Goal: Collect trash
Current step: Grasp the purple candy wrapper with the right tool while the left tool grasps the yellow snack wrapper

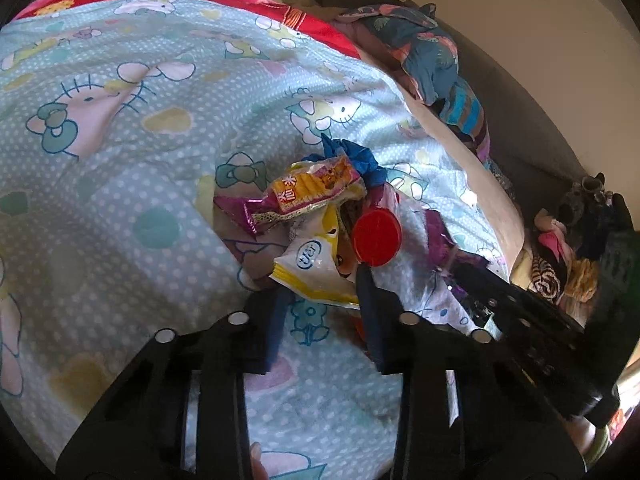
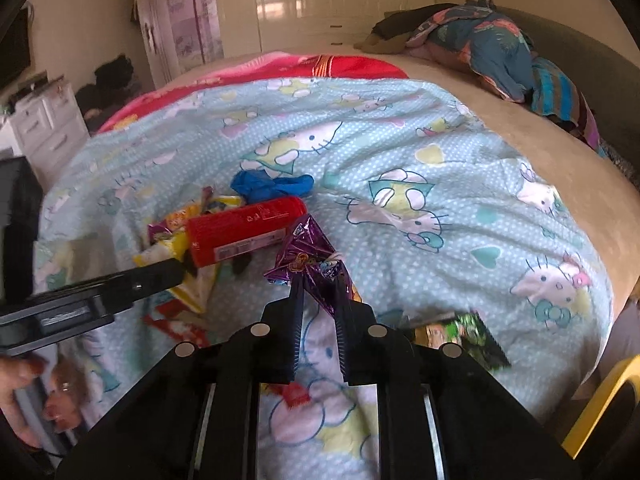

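The right gripper is pinching the purple foil wrapper; the left gripper is clamping the yellow-and-white packet beside the red can on the quilt.

I see both pictures lit by soft daylight, bright enough but a bit washed out and hazy. The shiny wardrobe doors throw back a bright white glare. The round lens bends everything, so the bed cover bulges like a ball and the corners go black. Dark shadows sit under the black tool parts at the bottom. The green packet looks smeared and blurry. The hand at the left edge is stretched and fuzzy. The purple wrapper shines with small sparkles.
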### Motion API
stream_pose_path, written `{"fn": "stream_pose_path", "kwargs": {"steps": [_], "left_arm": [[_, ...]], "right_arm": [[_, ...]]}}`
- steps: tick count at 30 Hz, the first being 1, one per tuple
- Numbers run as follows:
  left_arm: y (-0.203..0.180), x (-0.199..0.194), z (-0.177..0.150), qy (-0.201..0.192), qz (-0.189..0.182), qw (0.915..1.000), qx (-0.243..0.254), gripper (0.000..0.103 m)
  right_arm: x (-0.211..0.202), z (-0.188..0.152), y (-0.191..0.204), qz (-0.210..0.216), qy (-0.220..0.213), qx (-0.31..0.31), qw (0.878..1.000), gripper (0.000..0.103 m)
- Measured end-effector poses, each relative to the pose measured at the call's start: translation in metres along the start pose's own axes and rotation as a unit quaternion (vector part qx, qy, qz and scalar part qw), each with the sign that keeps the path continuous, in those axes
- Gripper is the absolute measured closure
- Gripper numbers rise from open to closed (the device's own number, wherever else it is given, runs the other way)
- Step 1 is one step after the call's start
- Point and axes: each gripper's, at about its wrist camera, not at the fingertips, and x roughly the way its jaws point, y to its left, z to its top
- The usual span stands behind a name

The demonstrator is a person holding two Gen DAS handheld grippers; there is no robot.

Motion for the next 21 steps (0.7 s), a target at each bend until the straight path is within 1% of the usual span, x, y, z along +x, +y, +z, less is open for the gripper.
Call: {"fn": "stream_pose_path", "kwargs": {"steps": [4, 7, 10, 15, 21], "left_arm": [[-0.008, -0.011, -0.001, -0.013, 0.002, 0.9998, 0.016, 0.083], [-0.017, -0.026, -0.001, -0.034, 0.007, 0.9986, 0.041, 0.085], [-0.028, -0.042, 0.0, -0.056, 0.004, 0.9963, 0.065, 0.087], [-0.046, -0.065, 0.005, -0.083, -0.018, 0.9927, 0.086, 0.087], [-0.068, -0.086, 0.007, -0.105, -0.038, 0.988, 0.106, 0.087]], "right_arm": [[-0.022, -0.01, -0.006, 0.015, -0.021, 0.035, 0.999, 0.089], [-0.035, -0.014, -0.008, 0.017, -0.033, 0.047, 0.998, 0.089], [-0.047, -0.015, -0.01, 0.017, -0.046, 0.053, 0.997, 0.089], [-0.063, -0.015, -0.011, 0.021, -0.062, 0.057, 0.996, 0.089], [-0.082, -0.017, -0.009, 0.028, -0.079, 0.058, 0.995, 0.089]]}}
